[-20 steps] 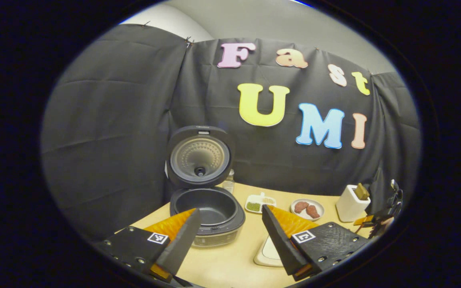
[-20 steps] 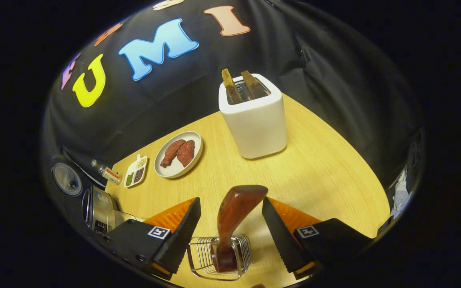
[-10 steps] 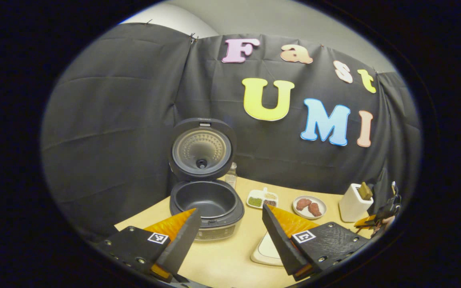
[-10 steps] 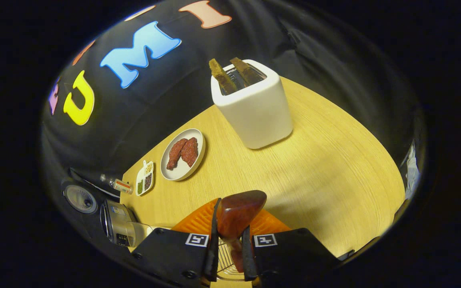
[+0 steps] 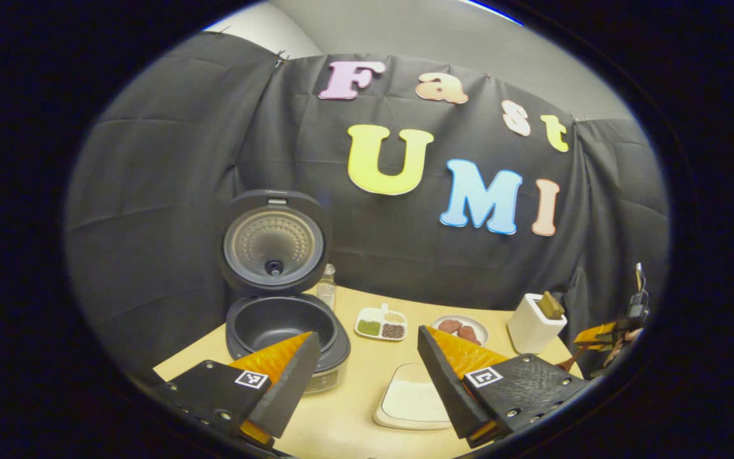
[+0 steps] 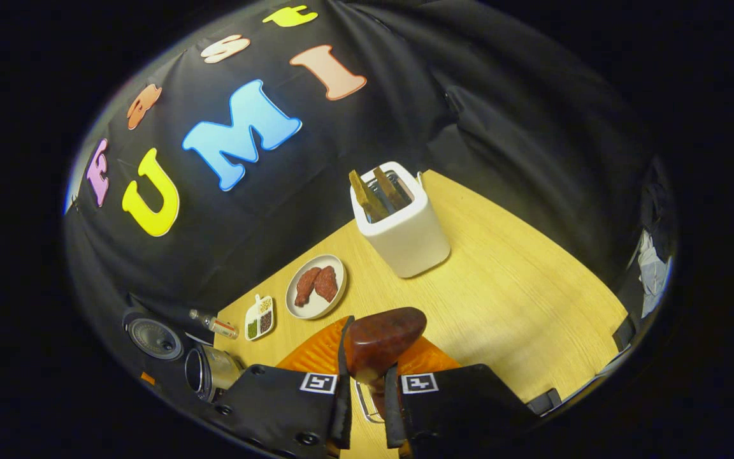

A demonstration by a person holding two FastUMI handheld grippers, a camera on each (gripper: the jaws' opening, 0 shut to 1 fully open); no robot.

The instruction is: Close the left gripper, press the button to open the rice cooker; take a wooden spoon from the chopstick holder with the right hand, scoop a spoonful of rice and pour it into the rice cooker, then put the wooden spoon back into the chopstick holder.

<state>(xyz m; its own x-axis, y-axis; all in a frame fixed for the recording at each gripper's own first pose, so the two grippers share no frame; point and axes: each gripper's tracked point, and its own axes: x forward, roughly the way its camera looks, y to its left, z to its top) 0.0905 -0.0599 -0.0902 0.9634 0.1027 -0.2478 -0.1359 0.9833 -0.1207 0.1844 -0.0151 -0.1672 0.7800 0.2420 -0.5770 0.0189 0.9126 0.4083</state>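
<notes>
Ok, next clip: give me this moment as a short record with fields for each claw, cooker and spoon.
left claw: open, holding nothing, above the table
right claw: shut on the wooden spoon
rice cooker: lid up, pot looks empty
rice dish: white, between the left claw's fingers in the left gripper view
task stage: spoon gripped, no rice scooped yet

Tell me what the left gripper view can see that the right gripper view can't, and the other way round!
Left gripper view alone: the inside of the rice cooker's pot, dark, and a pale tray on the table between the left gripper's open fingers.

Right gripper view alone: the wooden spoon clamped between the right gripper's fingers, close up.

Both: the rice cooker's raised lid, the white toaster, the plate of meat, the divided dish of grains, a small bottle, and the wooden table.
</notes>
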